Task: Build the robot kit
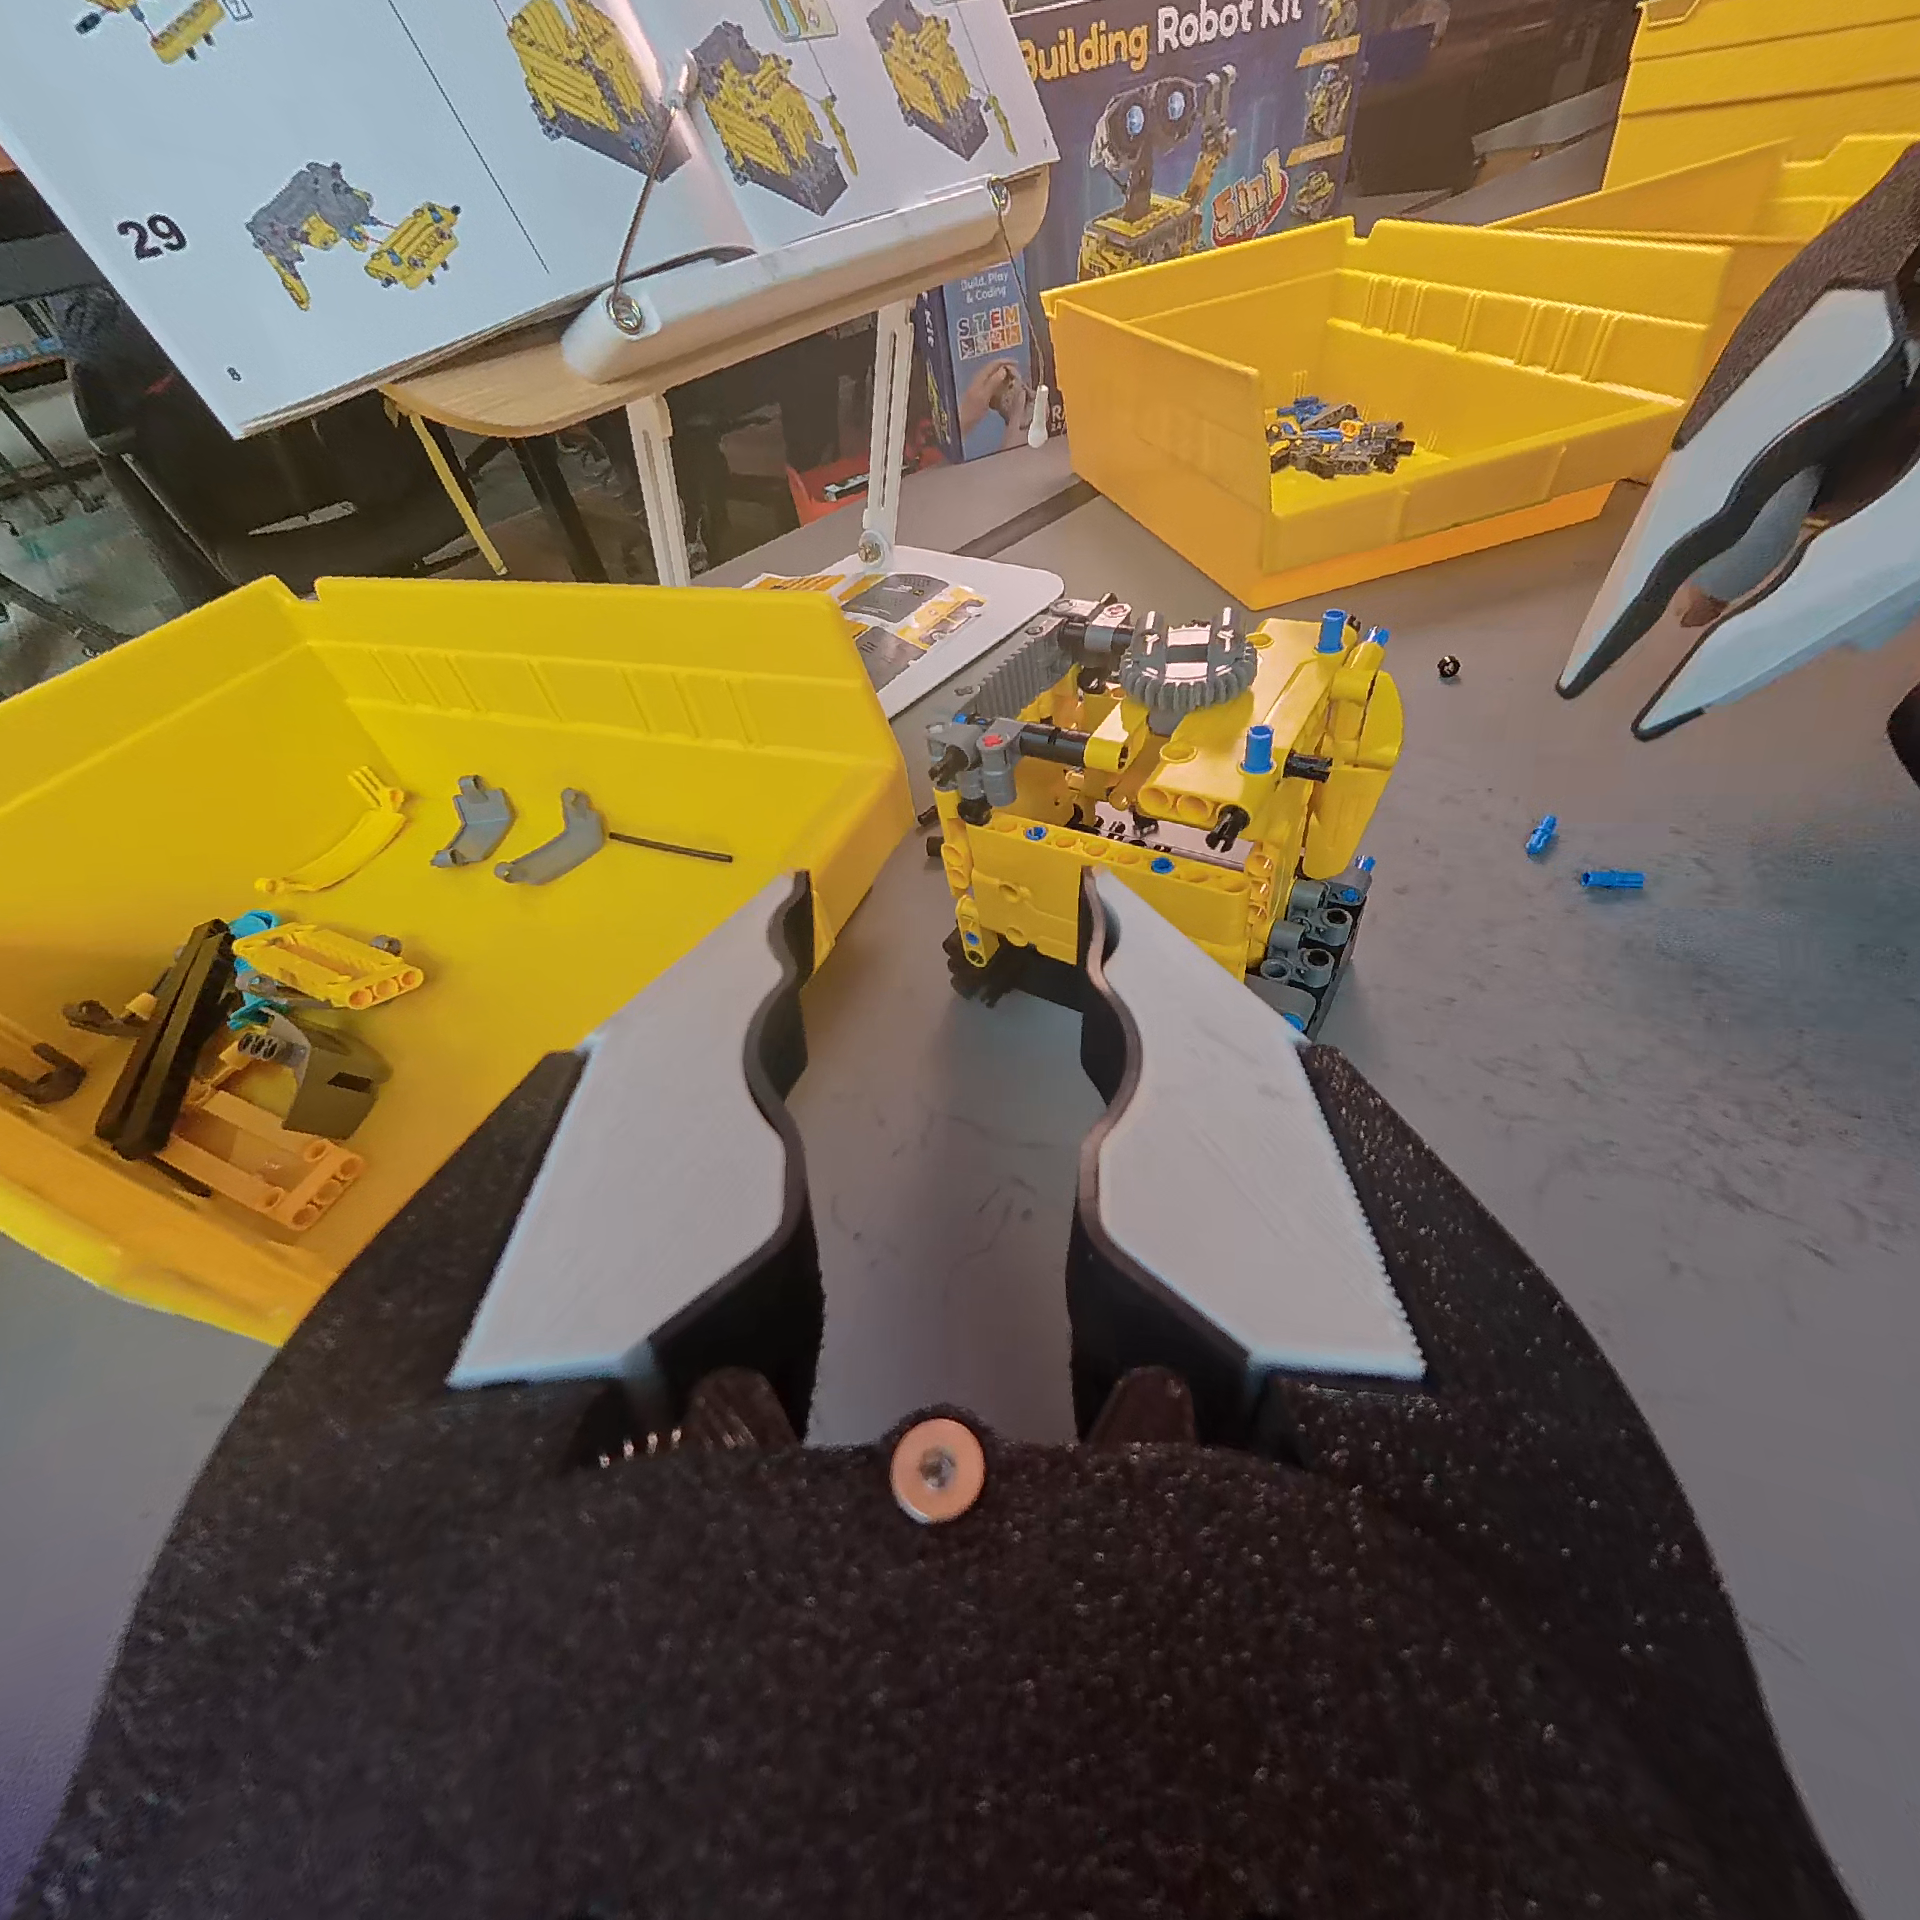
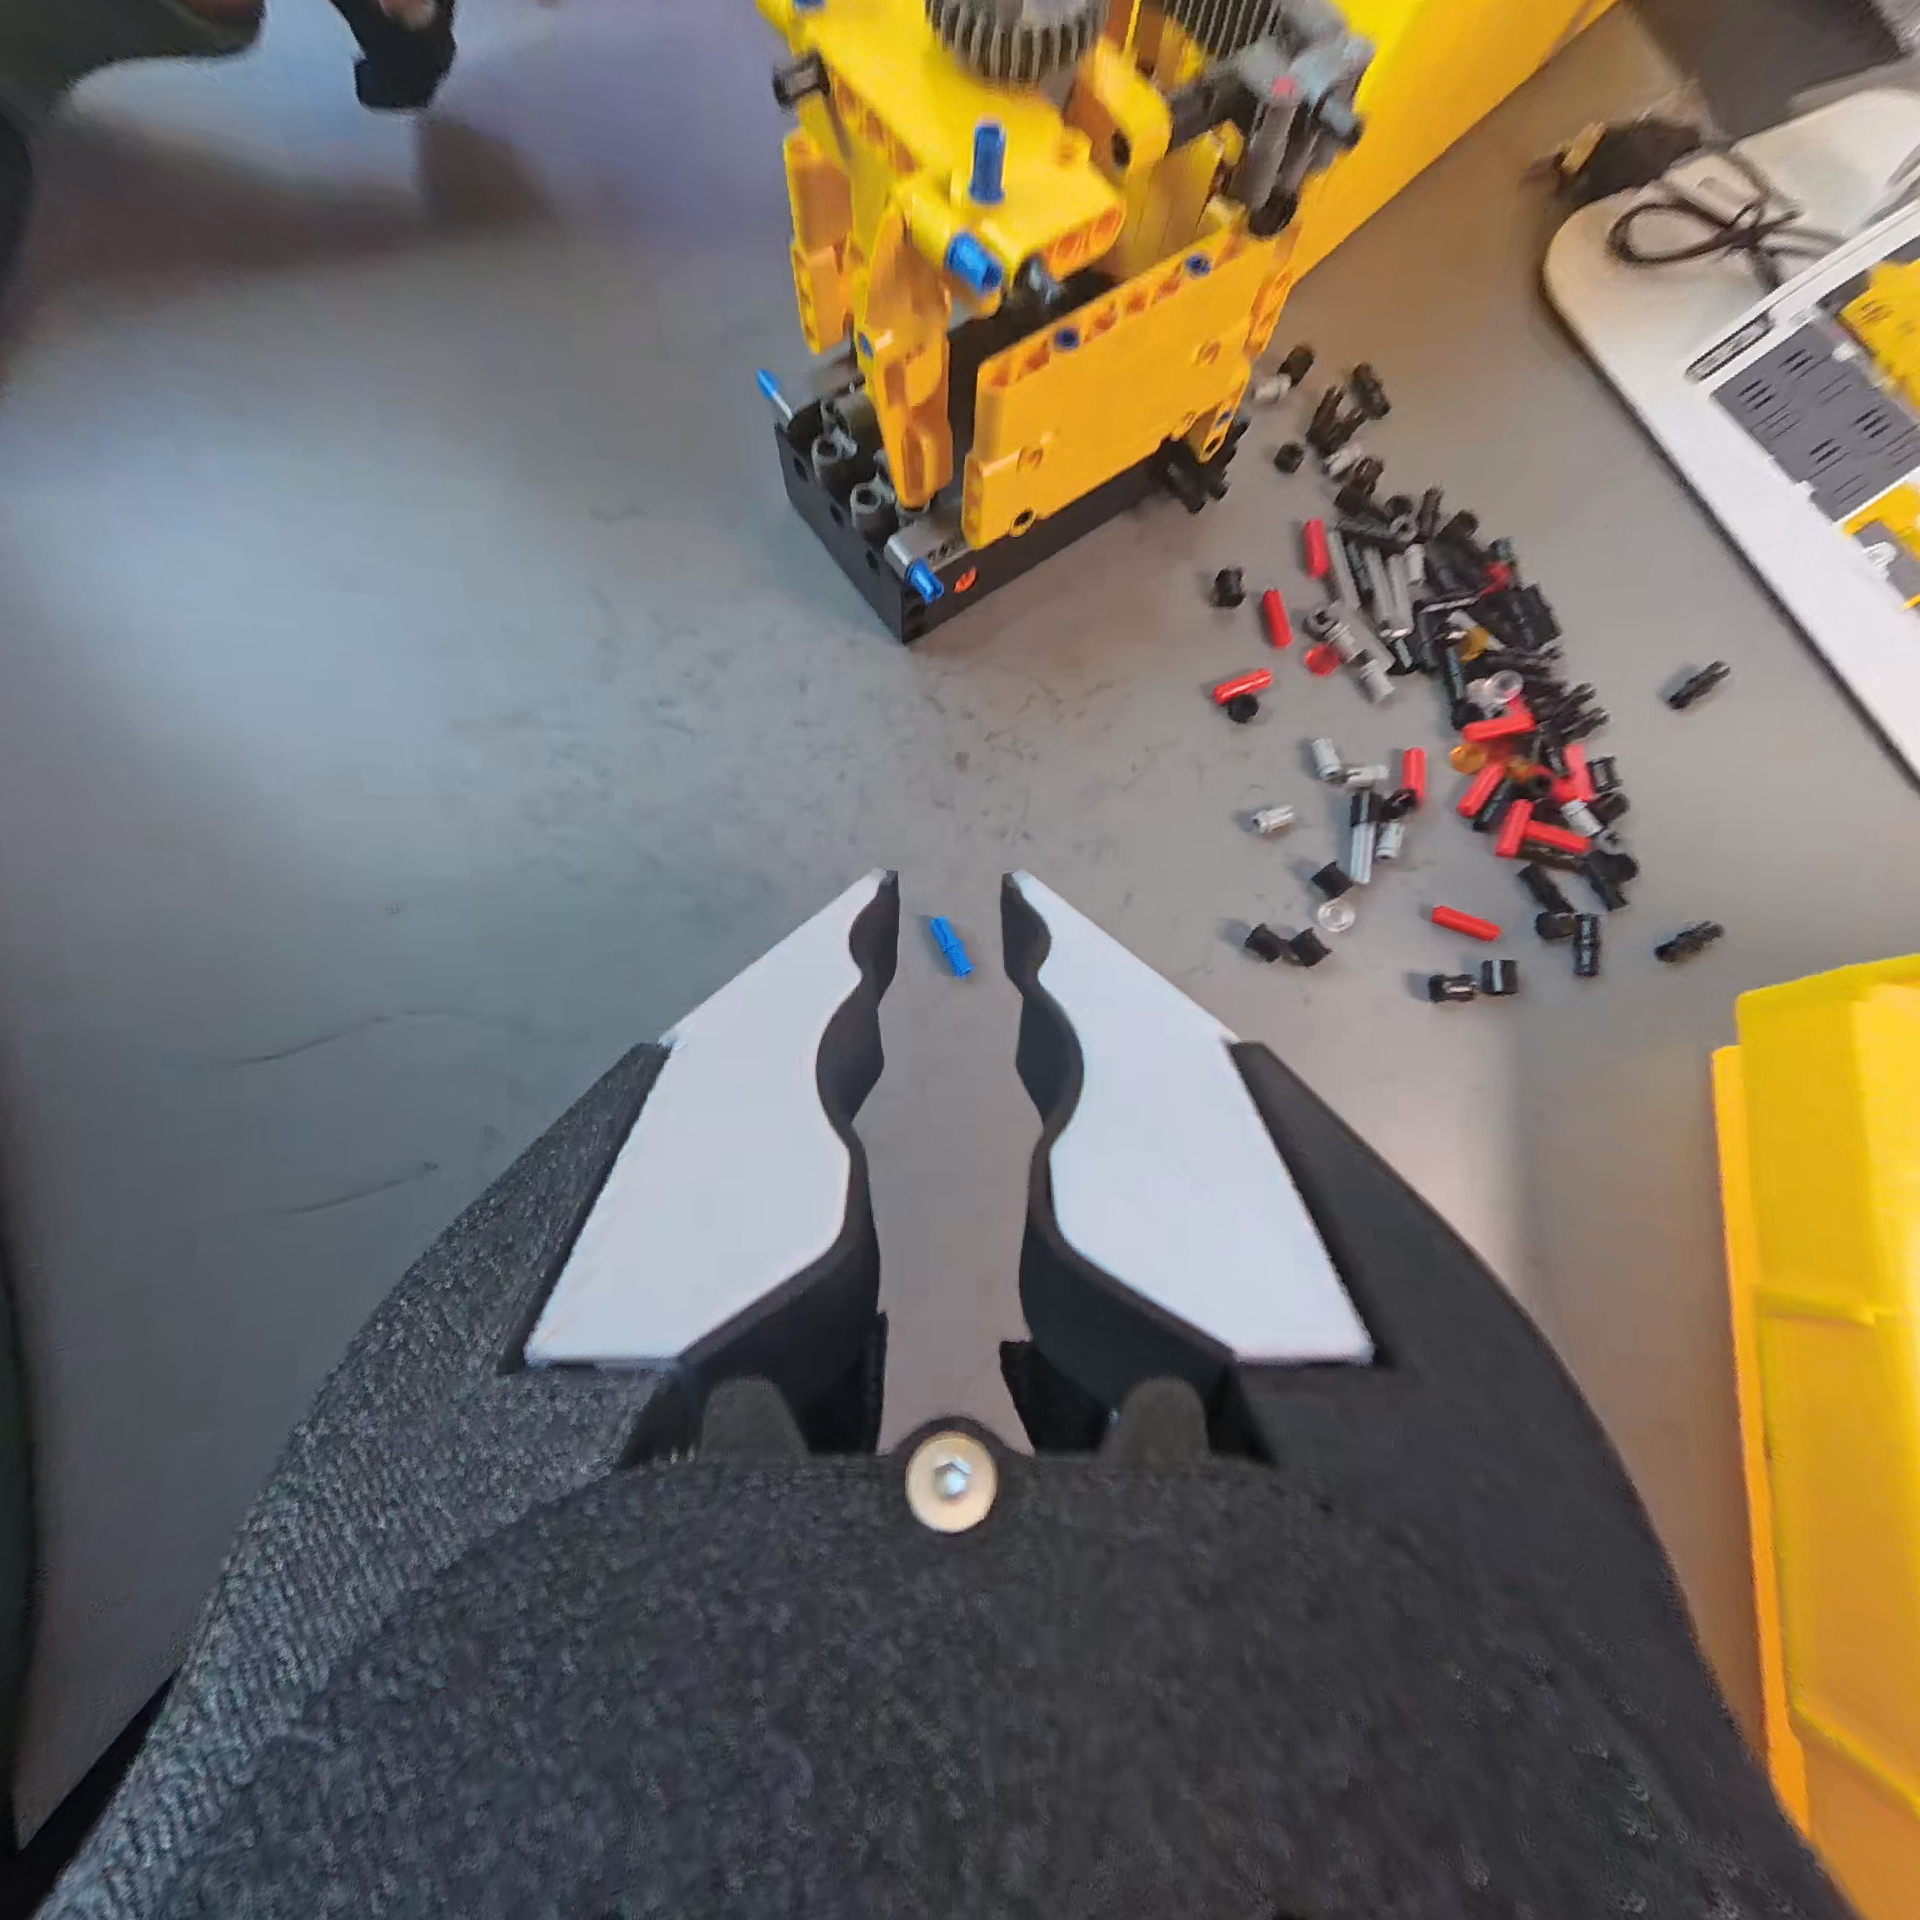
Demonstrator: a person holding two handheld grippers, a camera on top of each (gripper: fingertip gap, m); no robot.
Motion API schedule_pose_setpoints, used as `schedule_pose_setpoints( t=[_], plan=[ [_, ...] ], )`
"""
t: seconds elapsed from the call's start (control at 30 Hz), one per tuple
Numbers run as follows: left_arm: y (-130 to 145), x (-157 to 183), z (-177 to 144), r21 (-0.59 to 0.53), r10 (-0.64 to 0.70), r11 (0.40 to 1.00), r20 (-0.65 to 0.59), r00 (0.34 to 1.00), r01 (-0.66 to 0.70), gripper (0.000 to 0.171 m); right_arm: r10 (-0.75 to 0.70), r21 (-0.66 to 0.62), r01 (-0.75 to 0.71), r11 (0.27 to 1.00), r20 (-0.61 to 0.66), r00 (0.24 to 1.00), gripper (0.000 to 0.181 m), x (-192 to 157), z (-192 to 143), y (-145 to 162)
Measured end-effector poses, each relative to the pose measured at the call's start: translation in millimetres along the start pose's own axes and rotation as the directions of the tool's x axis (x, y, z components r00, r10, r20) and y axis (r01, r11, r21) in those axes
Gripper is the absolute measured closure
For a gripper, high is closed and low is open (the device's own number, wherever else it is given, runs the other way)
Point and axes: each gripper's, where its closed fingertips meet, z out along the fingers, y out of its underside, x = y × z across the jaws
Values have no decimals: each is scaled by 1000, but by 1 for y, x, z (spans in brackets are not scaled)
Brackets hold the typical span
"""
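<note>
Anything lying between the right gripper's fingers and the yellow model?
In the right wrist view, a small blue peg lies between the open right gripper's fingers; past it, bare grey table up to the yellow model.

The left wrist view looks forward and slightly down along its fingers, near the yellow model [image 1: 1153, 790] just ahead of the tips. The right wrist view looks steeply down at the table [image 2: 468, 727], the model [image 2: 1039, 312] farther ahead. Both share the model.
</note>
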Motion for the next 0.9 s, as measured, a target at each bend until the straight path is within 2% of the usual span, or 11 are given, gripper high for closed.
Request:
schedule_pose_setpoints(
  t=[0.13, 0.23, 0.37, 0.47, 0.57, 0.7, 0.8, 0.9],
  plan=[
    [1, 0, 1, -3, -3, 1000, 3, 1000, 3, 122, -25, 187, 39, 981, -77, 997, 158, 7, -37, -32],
    [2, 1, 2, -8, -5, 1000, -1, 1000, 5, 122, -22, 265, 74, 961, -196, 980, 158, 34, -83, -49],
    [2, 2, 3, -9, -6, 1000, -5, 1000, 6, 122, 4, 227, 90, 970, -383, 924, 159, 111, -153, -53],
    [2, 1, 2, -8, -11, 1000, -8, 1000, 11, 122, -53, 96, 113, 989, -482, 874, 164, 186, -186, -43],
    [4, -1, 2, -13, -14, 1000, -2, 1000, 14, 122, -50, -89, 10, 996, -457, 888, 164, 257, -187, -8],
    [8, -6, 3, -23, -22, 999, 20, 1000, 22, 122, -58, -315, -80, 946, -406, 912, 164, 327, -162, 50],
    [12, -10, 4, -36, -32, 999, 37, 999, 33, 122, -68, -447, -119, 887, -380, 923, 165, 360, -141, 89],
    [16, -12, 6, -53, -37, 998, 48, 998, 39, 122, -72, -536, -146, 831, -365, 928, 168, 385, -121, 116]
  ],
)
